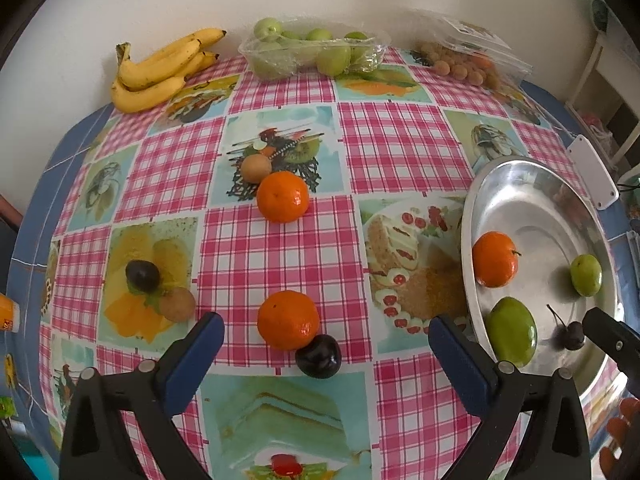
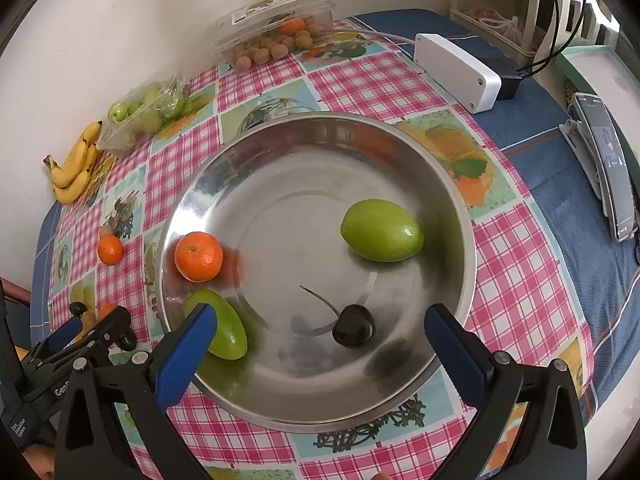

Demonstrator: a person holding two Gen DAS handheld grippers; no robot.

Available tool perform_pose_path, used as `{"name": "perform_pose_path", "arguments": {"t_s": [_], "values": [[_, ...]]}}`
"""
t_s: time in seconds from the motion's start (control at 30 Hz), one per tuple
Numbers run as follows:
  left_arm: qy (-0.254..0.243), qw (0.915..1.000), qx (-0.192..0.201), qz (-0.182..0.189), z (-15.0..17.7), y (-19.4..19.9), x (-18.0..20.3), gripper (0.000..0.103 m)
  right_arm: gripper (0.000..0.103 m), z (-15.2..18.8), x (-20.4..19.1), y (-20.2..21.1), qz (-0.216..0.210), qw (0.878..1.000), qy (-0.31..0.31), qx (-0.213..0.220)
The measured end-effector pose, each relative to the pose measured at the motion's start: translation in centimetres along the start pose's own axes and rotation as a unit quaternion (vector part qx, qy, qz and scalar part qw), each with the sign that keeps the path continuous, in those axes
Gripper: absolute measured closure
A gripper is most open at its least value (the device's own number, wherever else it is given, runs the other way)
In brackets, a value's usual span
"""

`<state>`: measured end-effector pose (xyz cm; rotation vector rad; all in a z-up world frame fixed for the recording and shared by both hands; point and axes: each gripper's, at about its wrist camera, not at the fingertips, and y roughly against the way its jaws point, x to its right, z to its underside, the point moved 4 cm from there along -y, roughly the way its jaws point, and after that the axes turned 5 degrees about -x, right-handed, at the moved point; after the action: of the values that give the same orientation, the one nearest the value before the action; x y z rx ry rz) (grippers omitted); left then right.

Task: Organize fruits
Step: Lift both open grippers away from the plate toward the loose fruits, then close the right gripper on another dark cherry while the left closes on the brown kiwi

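My left gripper (image 1: pixel 324 338) is open low over the checked tablecloth. An orange (image 1: pixel 288 320) and a dark cherry (image 1: pixel 318 356) lie touching each other between its blue fingers. Farther back are a second orange (image 1: pixel 283 196), a small brown fruit (image 1: pixel 256 168), a dark fruit (image 1: pixel 143 276) and another brown one (image 1: pixel 178 303). My right gripper (image 2: pixel 322 332) is open over the metal bowl (image 2: pixel 320 120). The bowl holds an orange (image 2: pixel 199 256), two green fruits (image 2: pixel 382 230) (image 2: pixel 226 330) and a stemmed cherry (image 2: pixel 354 330) that lies loose between the fingers.
Along the wall lie bananas (image 1: pixel 156 68), a plastic tray of green fruits (image 1: pixel 316 50) and a clear box of small brown fruits (image 1: pixel 464 60). A white box (image 2: pixel 456 66) with a cable and a phone (image 2: pixel 608 168) sit right of the bowl.
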<state>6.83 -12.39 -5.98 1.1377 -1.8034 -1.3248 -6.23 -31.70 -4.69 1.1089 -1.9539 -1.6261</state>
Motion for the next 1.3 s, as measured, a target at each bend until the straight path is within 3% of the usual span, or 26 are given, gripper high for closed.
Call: {"name": "perform_pose_path", "arguments": {"t_s": [0.17,0.63,1.3], "values": [[0.002,1.0000,-0.009,0.000,0.0,-0.1,-0.4,0.000,0.000,0.0,-0.3,-0.1,-0.002,1.000,0.003,0.001],[-0.015,0.9998,0.013,-0.002,-0.3,2.4,-2.2,0.000,0.000,0.5,-3.6,1.0,0.011,0.999,0.023,0.019],[0.096,0.9948,0.033,-0.011,-0.1,4.7,-13.7,0.000,0.000,3.3,-14.6,-0.7,-0.002,0.993,0.113,0.016]]}}
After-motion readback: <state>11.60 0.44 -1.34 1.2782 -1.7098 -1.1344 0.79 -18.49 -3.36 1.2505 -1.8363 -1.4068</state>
